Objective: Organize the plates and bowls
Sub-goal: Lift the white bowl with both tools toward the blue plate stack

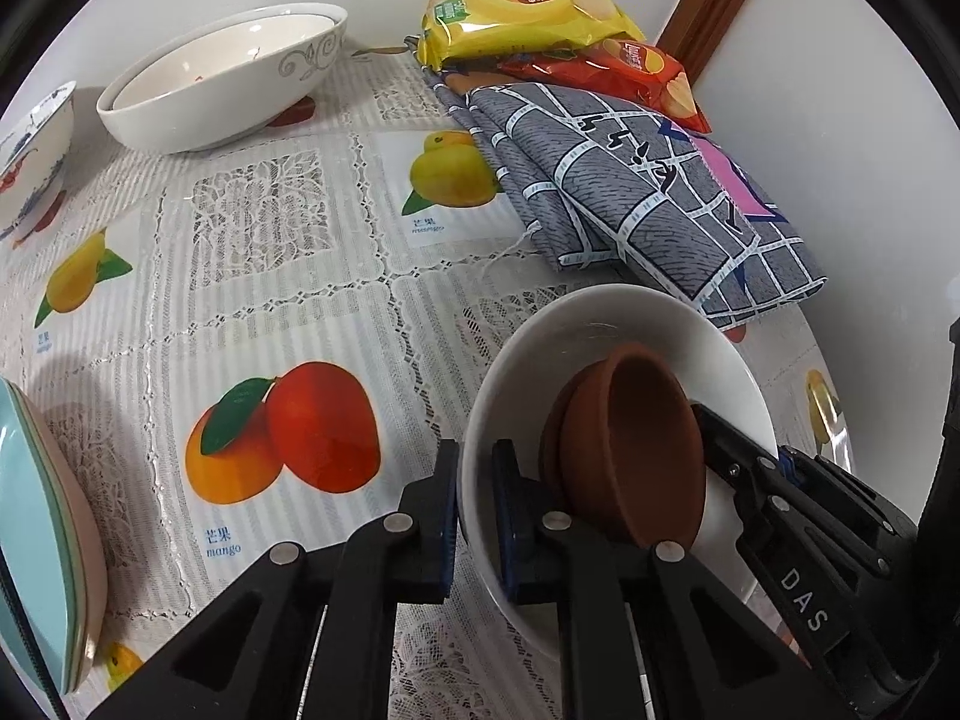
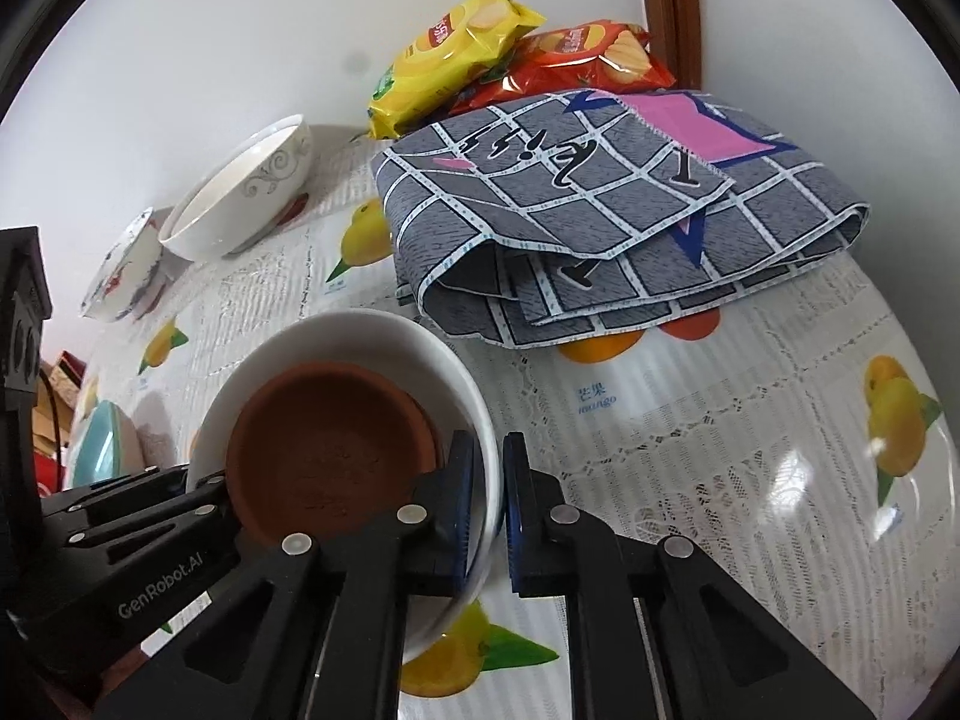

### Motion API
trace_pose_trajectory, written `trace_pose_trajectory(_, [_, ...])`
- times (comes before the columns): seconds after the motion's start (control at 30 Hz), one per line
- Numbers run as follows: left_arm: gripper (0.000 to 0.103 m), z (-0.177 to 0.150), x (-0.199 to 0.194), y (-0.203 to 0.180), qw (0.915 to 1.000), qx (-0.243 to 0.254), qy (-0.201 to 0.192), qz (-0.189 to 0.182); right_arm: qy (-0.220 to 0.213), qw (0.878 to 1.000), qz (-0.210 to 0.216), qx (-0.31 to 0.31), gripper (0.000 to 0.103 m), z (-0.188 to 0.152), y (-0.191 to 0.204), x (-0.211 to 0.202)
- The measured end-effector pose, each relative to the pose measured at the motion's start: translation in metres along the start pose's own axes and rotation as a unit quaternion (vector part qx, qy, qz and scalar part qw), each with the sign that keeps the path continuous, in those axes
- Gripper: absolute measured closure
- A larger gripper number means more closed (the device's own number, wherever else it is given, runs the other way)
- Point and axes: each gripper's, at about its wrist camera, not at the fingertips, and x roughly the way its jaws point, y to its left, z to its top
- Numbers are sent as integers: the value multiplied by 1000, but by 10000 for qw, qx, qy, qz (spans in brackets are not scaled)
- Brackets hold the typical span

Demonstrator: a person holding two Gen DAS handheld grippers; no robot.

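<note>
A white bowl [image 1: 600, 324] holds stacked brown clay bowls [image 1: 636, 444]. My left gripper [image 1: 474, 516] is shut on the white bowl's near rim, one finger outside and one inside. In the right wrist view my right gripper [image 2: 489, 510] is shut on the opposite rim of the same white bowl [image 2: 360, 330], with the brown bowls [image 2: 330, 456] inside. A large white bowl with grey scrolls [image 1: 222, 78] stands at the far left, with a blue-and-red patterned bowl [image 1: 36, 150] beside it. Stacked pastel plates [image 1: 48, 528] lie at the left edge.
A folded grey checked cloth [image 1: 636, 198] lies just beyond the white bowl. Yellow [image 1: 528, 12] and red [image 1: 636, 72] chip bags rest against the back wall. The table has a mango-print cover [image 1: 270, 276]. A white wall runs along the right.
</note>
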Motion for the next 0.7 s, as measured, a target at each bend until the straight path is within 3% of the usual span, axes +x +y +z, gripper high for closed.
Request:
trace_pose_trajectory(0.17, [92,-5,-5,5,10000,-39,12,-27,49,9998,133,133,94,-4,0,-1])
trace_pose_trajectory(0.53, [92,-7,-4,6,9999,41,118,-20,252,9996,-8,-146,92,-3,10,1])
trace_pose_trajectory(0.7, [92,-9,-5,5,9999,82,-23,53,82,9999,-79,-92,94,-6,9,-2])
